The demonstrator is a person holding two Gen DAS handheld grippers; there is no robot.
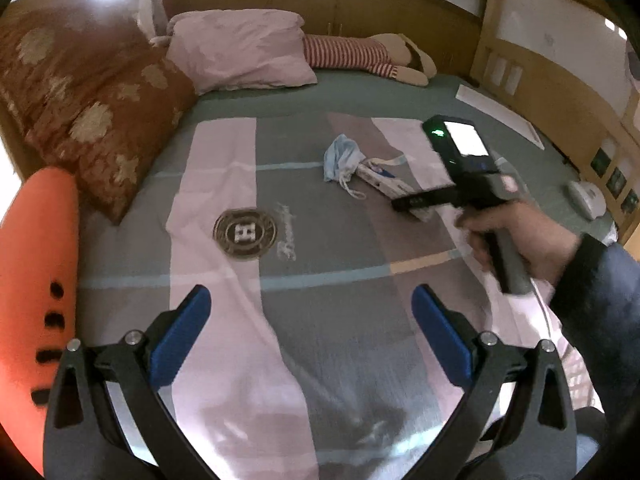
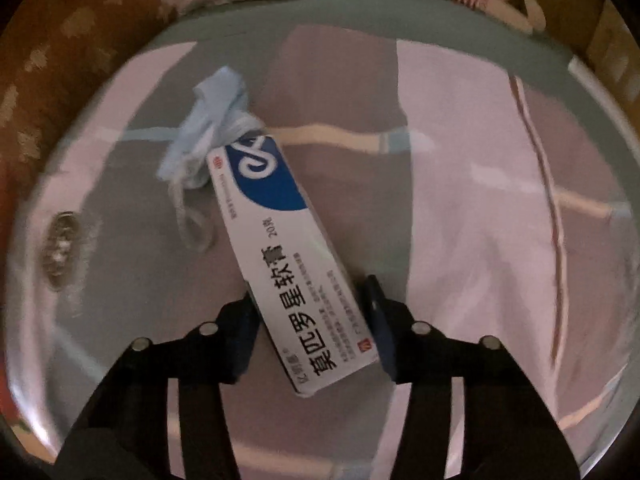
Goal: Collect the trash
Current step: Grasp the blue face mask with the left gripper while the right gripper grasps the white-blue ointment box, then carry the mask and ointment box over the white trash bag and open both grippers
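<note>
A white and blue ointment box (image 2: 288,256) lies on the bed (image 2: 460,208), its far end against a crumpled blue face mask (image 2: 208,120). My right gripper (image 2: 310,304) has one finger on each side of the box's near end, close to its sides; the frame does not show if they press it. In the left wrist view the box (image 1: 384,184) and mask (image 1: 342,158) lie mid-bed, with the right gripper (image 1: 412,204) over the box. My left gripper (image 1: 310,304) is open and empty above the bedspread, well short of them.
A brown flowered cushion (image 1: 92,116), a pink pillow (image 1: 240,52) and a striped soft toy (image 1: 360,54) lie at the head of the bed. An orange chair back (image 1: 36,276) stands at the left. A white sheet (image 1: 500,112) lies at the far right edge.
</note>
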